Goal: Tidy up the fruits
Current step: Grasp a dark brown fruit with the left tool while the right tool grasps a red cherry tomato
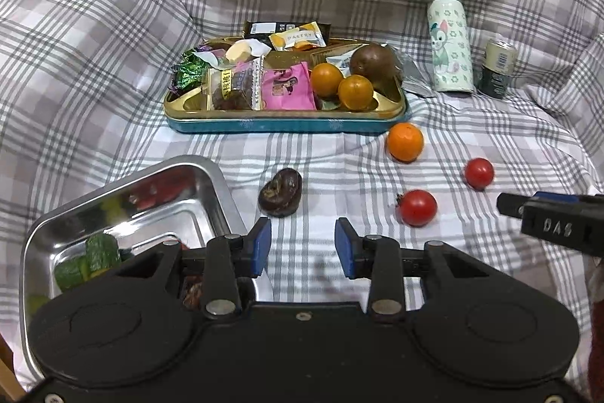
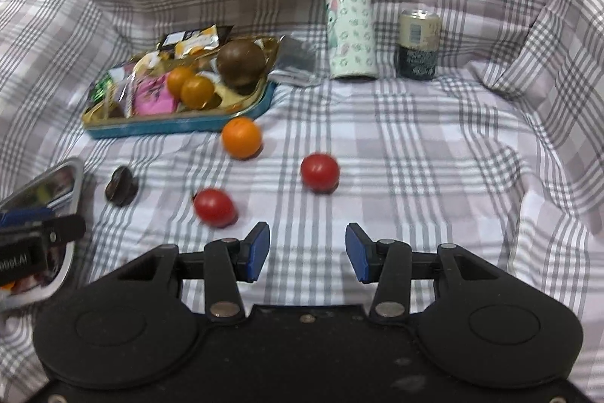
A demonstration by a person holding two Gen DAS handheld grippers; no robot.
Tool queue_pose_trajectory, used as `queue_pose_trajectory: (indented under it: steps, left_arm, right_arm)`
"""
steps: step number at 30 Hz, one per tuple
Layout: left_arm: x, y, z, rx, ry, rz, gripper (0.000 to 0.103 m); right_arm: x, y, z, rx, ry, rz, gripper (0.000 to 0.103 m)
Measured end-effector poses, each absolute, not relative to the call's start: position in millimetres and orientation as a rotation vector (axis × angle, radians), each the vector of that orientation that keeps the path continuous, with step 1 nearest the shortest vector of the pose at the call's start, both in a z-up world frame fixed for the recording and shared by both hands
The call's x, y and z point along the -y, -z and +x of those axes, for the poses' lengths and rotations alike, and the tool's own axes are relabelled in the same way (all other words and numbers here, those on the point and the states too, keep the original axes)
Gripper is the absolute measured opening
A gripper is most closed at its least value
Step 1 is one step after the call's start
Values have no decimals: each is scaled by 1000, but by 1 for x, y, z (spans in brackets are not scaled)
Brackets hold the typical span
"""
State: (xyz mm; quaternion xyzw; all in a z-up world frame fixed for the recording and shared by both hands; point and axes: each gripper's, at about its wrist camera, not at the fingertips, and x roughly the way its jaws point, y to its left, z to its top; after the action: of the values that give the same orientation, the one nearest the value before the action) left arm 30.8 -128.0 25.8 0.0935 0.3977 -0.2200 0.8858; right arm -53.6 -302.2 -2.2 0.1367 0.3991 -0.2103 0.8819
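Note:
A steel tray [image 1: 211, 176] sits at the near left and holds green pieces [image 1: 90, 255] and some reddish fruit. Loose on the checked cloth lie a dark brown fruit [image 1: 280, 192], an orange [image 1: 404, 141] and two red tomatoes [image 1: 417, 207] [image 1: 478, 172]. My left gripper [image 1: 303, 244] is open and empty, just short of the dark fruit, beside the tray's right rim. My right gripper [image 2: 307, 250] is open and empty, just short of the near tomato [image 2: 214, 207]; the far tomato [image 2: 319, 172] and the orange [image 2: 241, 137] lie beyond. The right gripper also shows in the left wrist view [image 1: 507, 204].
A blue and gold tin [image 1: 287, 125] at the back holds snack packets, two small oranges [image 1: 326, 79] and a brown round fruit [image 1: 372, 63]. A patterned bottle [image 1: 450, 42] and a can [image 1: 498, 67] stand at the back right. Cloth folds rise on all sides.

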Motion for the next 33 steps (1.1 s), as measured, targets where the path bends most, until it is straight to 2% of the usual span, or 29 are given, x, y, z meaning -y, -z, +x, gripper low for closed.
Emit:
queue_pose_trajectory:
  steps: [13,27,28,30,33]
  left_arm:
    - [150,-9,51,-743,405,282,46]
    - [171,13,80,-774,342,360,47]
    - [172,15,83,-789,339,362,46]
    - [172,19,87,-814,356,348,34]
    - [171,17,88,-818,380,310,34]
  right_arm:
    - [333,10,-15,-789,463,316,47]
    - [341,8,-16,-754,452,338,47]
    - [341,8,-15,-754,453,336,47]
    - [342,8,-16,-756,455,334,47]
    - [342,8,-17,-754,457,338,47]
